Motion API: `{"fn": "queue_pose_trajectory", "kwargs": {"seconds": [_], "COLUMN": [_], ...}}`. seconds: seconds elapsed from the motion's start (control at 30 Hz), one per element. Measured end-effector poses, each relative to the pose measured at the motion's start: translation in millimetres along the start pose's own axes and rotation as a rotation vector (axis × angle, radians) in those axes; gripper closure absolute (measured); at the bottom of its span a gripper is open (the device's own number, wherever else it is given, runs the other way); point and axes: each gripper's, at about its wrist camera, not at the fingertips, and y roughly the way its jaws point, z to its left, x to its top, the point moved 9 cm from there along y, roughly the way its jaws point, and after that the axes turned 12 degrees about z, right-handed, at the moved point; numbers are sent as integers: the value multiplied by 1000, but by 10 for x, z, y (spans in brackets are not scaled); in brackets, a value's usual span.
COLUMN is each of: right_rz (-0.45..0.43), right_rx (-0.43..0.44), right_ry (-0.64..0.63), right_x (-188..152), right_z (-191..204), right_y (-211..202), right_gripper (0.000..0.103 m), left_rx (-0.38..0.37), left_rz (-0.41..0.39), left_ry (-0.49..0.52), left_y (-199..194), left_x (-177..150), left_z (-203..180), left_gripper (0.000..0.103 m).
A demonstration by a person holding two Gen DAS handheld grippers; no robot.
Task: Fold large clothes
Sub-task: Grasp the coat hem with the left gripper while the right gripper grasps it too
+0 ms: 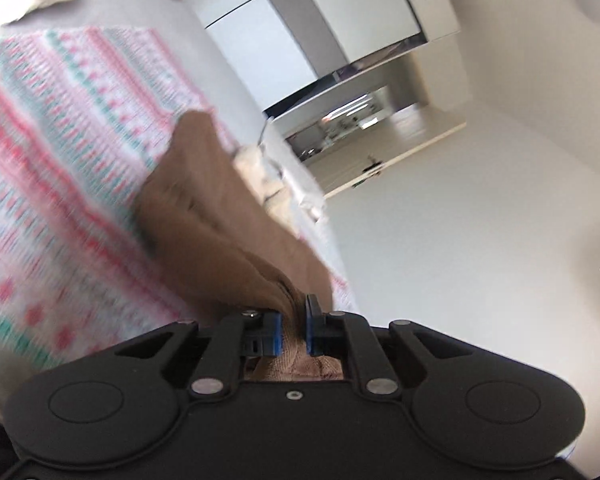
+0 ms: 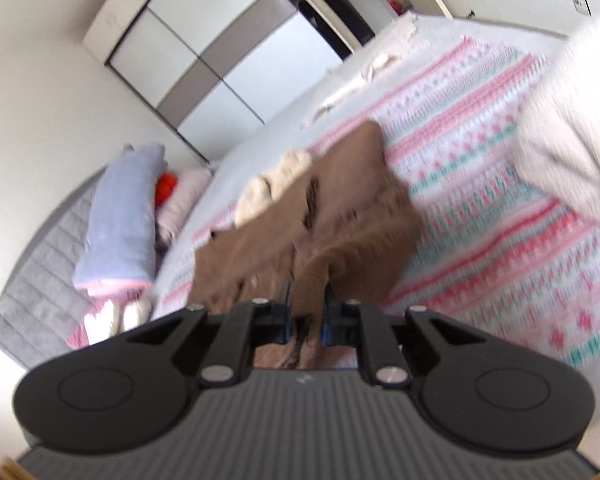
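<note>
Black linkages and blue pads of the left tool [image 1: 294,322] fill the near edge of the left wrist view, and its pads are seen pressed together on a bunched edge of the brown garment [image 1: 220,216]. The right tool [image 2: 306,312] is likewise pinched on another gathered part of the same cloth, with brown fabric squeezed between its pads and trailing back under the linkage. From both pinches the garment hangs forward and down onto the bed [image 2: 260,136], draped over the pink and green patterned blanket [image 2: 480,184] near the blanket's edge; how much of it rests there cannot be told through the blur. A cream piece [image 2: 272,188] shows at its far side, though whether this is a lining or a separate item cannot be told. The cloth is judged soft, limp and fairly light, with a knitted, slightly fuzzy surface that should not slip readily from the pads. Because it sags between the two holds, a grip at two corners or at the shoulders, kept well apart, is judged best so that a straight edge is formed for folding. A light grey garment [image 2: 572,128] lies towards the blanket's far side.
</note>
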Motion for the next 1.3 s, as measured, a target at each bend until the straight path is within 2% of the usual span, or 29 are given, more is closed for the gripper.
{"fn": "queue_pose_trajectory", "kwargs": {"seconds": [0.23,0.4,0.53,0.67,0.77,0.83,0.87,0.93,1.03,1.07,1.1,1.13,1.17,1.23,1.3], "right_rz": [-77,-108,-121,-120,-119,-97,-83,-65,-34,-40,-67,-120,-173,-205,-199], "right_rx": [17,7,-55,-109,-120,-137,-158,-196,-101,-61,-35,-31,-24,16,-17], "right_ry": [43,69,107,126,130,152,166,186,238,247,244,235,219,187,141], "right_x": [784,1387,1872,2287,2504,2554,2561,2575,2624,2654,2689,2738,2794,2854,2861], "right_z": [39,6,-170,-415,-603,-760,-858,-1031,-1187,-1212,-1210,-1221,-1214,-1217,-1212], "right_y": [256,688,1220,1816,2331,2667,2803,2950,2958,2910,2823,2703,2581,2427,2397], "right_gripper": [91,91,91,91,88,81,77,77,76,69,49,38,30,30,30], "left_rx": [-14,65,145,263,340,406,417,373,302,282,271,272,281,298,347], "left_rz": [-60,-98,-138,-151,-104,-47,-43,-29,26,34,32,6,-44,-141,-125], "left_ry": [1,19,-23,29,20,-12,-15,-17,-5,9,29,57,94,193,268], "left_y": [503,1021,1491,2024,2438,2648,2675,2660,2557,2504,2452,2365,2250,2080,2100], "left_x": [860,1512,1984,2418,2604,2634,2651,2684,2726,2740,2751,2776,2809,2865,2869], "left_z": [-231,-138,177,576,957,1197,1251,1276,1224,1176,1093,1026,940,823,802], "left_gripper": [92,92,92,87,84,82,83,82,79,76,73,57,33,14,14]}}
